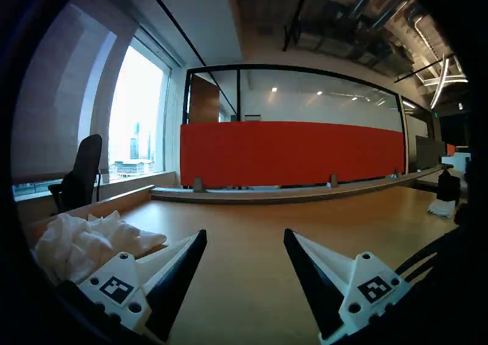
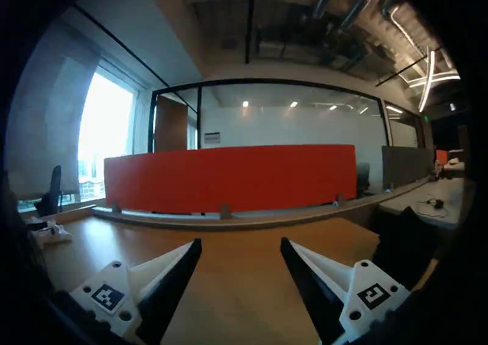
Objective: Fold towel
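Note:
A crumpled white towel [image 1: 91, 241] lies in a heap on the wooden desk [image 1: 256, 235] at the left of the left gripper view, just beyond my left finger. My left gripper [image 1: 244, 234] is open, hovering low over the desk with nothing between its fingers. In the right gripper view a small white heap of cloth [image 2: 52, 232] sits far off at the left edge of the desk [image 2: 244, 253]. My right gripper [image 2: 240, 242] is open and holds nothing.
A red divider panel [image 1: 293, 153] runs along the desk's far edge, with a glass wall behind it. A black office chair [image 1: 79, 177] stands by the window at left. A dark object with white cloth [image 1: 445, 195] sits at far right. Another desk [image 2: 433, 202] lies to the right.

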`<state>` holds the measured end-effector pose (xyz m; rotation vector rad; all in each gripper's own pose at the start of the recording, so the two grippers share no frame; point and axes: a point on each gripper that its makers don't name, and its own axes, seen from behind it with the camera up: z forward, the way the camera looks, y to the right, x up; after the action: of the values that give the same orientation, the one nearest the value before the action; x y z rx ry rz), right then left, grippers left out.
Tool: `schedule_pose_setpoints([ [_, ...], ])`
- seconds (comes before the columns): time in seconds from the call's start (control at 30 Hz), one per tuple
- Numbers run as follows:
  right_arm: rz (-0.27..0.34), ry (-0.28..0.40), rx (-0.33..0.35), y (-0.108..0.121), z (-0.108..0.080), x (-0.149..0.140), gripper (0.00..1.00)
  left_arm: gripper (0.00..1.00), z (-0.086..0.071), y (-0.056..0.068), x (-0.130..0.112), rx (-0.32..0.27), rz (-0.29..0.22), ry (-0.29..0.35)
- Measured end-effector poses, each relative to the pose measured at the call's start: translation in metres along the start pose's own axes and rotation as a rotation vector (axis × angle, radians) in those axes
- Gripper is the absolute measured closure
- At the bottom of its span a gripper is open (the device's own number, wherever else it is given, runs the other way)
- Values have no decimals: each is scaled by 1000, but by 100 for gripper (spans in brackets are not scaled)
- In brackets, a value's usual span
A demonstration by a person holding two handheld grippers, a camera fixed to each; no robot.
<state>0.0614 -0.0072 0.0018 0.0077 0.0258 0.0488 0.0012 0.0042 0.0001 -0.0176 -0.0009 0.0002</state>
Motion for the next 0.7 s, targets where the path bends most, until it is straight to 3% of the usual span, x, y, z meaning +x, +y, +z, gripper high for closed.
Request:
schedule_pose_setpoints([
  [0.7,-25,-18,5,11,1,-50,0,6,0,0,-1,0,0,0],
])
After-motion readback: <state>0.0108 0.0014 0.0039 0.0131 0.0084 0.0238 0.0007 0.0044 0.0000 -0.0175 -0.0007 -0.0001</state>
